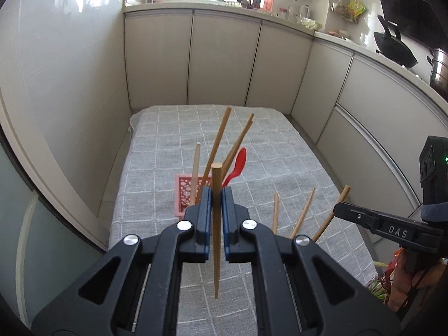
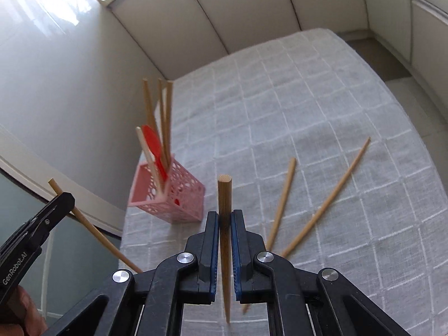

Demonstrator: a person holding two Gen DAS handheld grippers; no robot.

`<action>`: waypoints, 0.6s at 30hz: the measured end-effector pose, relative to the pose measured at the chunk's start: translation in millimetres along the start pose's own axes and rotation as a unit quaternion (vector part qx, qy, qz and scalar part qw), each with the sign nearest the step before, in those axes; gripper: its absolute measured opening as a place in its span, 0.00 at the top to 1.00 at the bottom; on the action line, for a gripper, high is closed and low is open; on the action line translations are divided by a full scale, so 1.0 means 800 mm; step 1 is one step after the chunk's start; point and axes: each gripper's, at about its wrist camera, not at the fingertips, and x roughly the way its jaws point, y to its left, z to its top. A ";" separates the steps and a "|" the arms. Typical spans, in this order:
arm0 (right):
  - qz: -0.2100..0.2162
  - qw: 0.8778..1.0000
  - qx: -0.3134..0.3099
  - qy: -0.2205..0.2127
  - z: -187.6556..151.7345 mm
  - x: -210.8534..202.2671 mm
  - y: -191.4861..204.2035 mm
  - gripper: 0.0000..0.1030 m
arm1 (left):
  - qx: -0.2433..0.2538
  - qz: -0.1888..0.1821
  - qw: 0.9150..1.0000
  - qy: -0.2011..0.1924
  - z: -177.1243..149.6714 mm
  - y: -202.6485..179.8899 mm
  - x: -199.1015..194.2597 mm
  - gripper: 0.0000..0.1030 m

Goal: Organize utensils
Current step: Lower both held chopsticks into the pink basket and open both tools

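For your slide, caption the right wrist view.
Right gripper holds a chopstick near the pink basket; two chopsticks lie on the cloth.

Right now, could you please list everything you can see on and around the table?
Basket: one, pink, left side of the table.
Spoon: one, red, standing in the basket.
Basket chopsticks: four, wooden, one paler, upright in the basket.
Loose chopsticks: two, wooden, lying on the cloth right of the basket.
Cloth: one, grey checked, covering the table.
Cabinets: pale, behind the table.
Wok: one, black, on the counter at right.
Left gripper: shut on one chopstick.
Right gripper: shut on another chopstick.
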 end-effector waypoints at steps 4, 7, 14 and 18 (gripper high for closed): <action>0.012 0.999 -0.020 -0.049 0.012 -0.024 0.027 0.94 | -0.016 0.014 0.998 -0.059 0.020 0.010 -0.032 0.92; 0.022 0.995 -0.032 -0.087 0.021 -0.042 0.045 0.94 | -0.032 0.022 0.993 -0.108 0.032 0.018 -0.052 0.92; 0.050 0.988 -0.038 -0.143 0.042 -0.064 0.072 0.94 | -0.054 0.045 0.982 -0.174 0.051 0.026 -0.050 0.92; 0.060 0.984 -0.043 -0.164 0.054 -0.064 0.087 0.94 | -0.044 0.058 0.978 -0.196 0.060 0.020 -0.036 0.92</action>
